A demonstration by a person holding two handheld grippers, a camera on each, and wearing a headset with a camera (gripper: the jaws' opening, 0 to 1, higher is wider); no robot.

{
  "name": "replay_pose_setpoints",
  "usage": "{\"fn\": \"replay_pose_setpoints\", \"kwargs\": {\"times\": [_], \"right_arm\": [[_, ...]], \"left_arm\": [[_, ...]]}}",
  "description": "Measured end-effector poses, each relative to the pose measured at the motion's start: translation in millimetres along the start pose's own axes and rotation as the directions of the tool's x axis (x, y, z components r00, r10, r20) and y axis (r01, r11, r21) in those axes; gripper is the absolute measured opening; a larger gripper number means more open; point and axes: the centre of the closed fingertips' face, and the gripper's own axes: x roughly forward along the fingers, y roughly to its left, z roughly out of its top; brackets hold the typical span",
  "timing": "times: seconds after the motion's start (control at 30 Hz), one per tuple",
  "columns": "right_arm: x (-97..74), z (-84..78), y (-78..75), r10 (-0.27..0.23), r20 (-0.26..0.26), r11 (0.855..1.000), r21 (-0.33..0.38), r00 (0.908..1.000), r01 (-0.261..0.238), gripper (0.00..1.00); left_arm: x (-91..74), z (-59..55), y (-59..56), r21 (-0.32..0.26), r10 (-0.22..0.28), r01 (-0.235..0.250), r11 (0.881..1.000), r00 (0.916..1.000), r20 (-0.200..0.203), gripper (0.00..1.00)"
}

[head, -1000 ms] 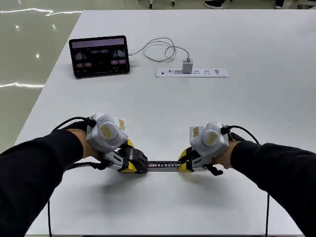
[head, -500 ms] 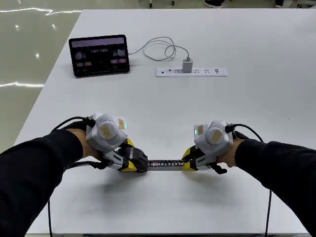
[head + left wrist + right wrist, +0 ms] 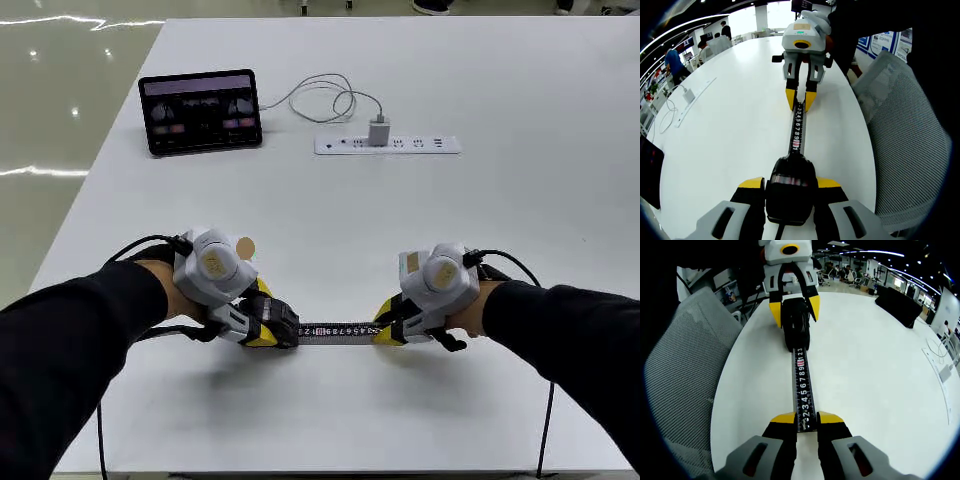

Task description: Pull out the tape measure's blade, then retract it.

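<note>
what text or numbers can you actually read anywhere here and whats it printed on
"2 3 4 5 6 7 8 9", a red figure too small to read, then "1 2 3": on the blade, counted from the right gripper towards the tape measure case.
Tablet screen: too small to read.
Wall posters: blurred, unreadable.

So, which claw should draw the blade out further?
Right, I'd say. The right claw pinches the blade near its tip, free to move away; the left claw clamps the tape measure case, better as the anchor.
</note>
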Motion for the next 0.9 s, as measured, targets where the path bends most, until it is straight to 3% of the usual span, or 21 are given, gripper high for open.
{"fn": "replay_pose_setpoints", "kwargs": {"times": [0.43, 0.9], "right_arm": [[-10.9, -14.0, -2.5, -0.013, -0.021, 1.000, 0.004, 0.9997, 0.014, 0.10], [-15.5, -18.1, -2.3, -0.016, -0.024, 1.000, 0.017, 0.9996, 0.017, 0.10]], "left_arm": [[-0.3, 0.5, 0.1, -0.002, 0.002, -0.002, 1.000, 1.0000, 0.000, 0.33], [0.2, 0.5, -0.2, -0.005, 0.006, -0.006, 1.000, 1.0000, 0.002, 0.33]]}}
